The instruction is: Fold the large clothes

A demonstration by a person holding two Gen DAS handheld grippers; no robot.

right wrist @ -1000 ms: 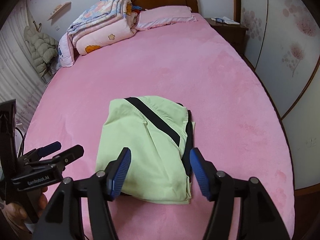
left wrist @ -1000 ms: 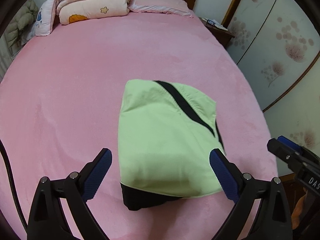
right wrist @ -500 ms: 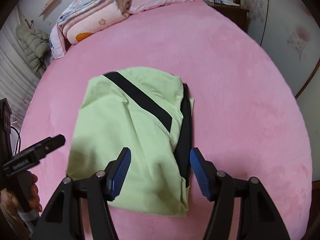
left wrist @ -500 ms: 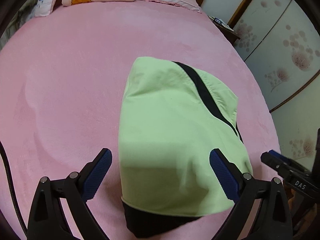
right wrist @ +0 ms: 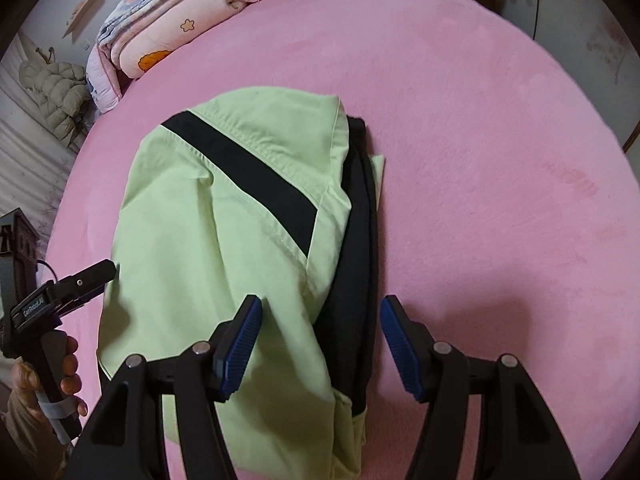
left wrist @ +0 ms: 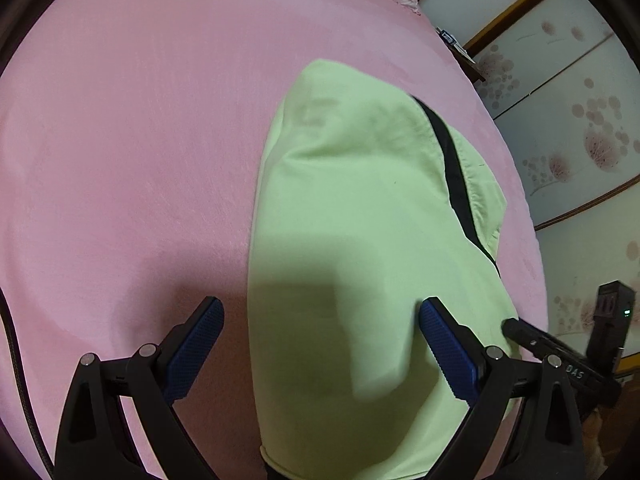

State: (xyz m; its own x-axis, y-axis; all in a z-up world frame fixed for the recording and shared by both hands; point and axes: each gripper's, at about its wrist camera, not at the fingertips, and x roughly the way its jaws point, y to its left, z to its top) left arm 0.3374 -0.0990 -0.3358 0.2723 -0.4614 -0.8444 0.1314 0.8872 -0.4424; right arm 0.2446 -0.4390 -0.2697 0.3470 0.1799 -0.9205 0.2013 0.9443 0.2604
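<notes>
Both tools (left wrist: 320,332) (right wrist: 320,340) angled down, open, above garment (right wrist: 224,248).

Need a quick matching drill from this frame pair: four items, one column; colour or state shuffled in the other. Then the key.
Items
1. garment
2. bed cover
3. right claw
4. quilt

Descriptions
A. pink, plain, spread flat
B. open, nothing gripped
C. light green with a black stripe, folded
D. patterned, folded up at the head of the bed

Pairs: 1-C, 2-A, 3-B, 4-D
</notes>
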